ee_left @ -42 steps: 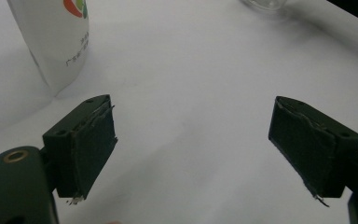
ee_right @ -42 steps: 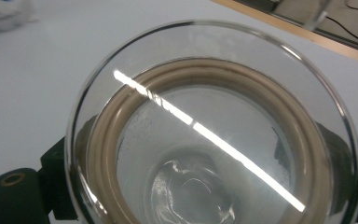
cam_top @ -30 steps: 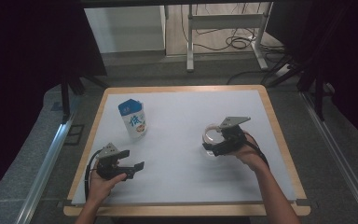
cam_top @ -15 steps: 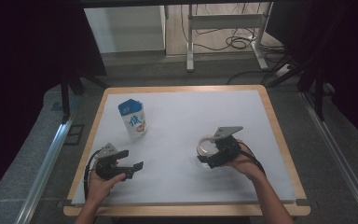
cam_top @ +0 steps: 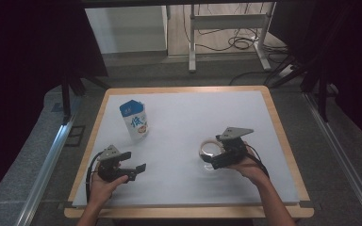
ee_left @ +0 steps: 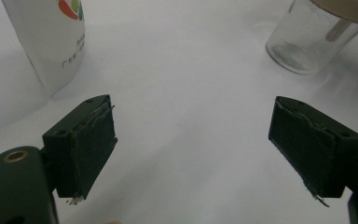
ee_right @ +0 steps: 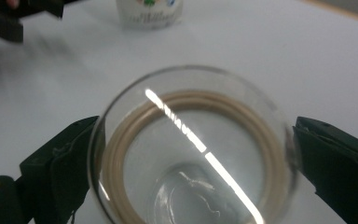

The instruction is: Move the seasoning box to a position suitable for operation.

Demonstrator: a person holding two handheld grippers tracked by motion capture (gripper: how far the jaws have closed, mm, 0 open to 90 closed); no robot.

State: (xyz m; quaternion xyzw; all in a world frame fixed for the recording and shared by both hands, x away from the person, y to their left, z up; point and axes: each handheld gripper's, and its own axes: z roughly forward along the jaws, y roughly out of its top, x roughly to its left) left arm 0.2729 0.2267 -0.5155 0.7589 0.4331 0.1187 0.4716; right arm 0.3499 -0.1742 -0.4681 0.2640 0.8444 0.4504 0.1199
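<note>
Glass is what the work centres on: a clear jar (cam_top: 209,149) with a tan rim stands on the white mat at about four o'clock from the table's middle, and in the right gripper view it (ee_right: 191,149) is seen from above between the right gripper (ee_right: 191,163) jaws, which are spread wide on either side; the left pad seems to touch the wall, the right one stands just apart, so a firm hold cannot be confirmed. The left gripper (ee_left: 191,154) is held wide open over bare mat at about eight o'clock, with nothing between its jaws. Slipping is judged the main risk: smooth round glass pinched off-centre could be squeezed out sideways and tipped or rolled; a hurried closing could also knock it over. A milk carton (cam_top: 134,120) stands upright at about ten o'clock, well apart from the jar. The mat is edged by a wooden table rim (cam_top: 283,136); beyond, a dim room with grey floor, cables (cam_top: 238,42) and a metal stand is seen.
</note>
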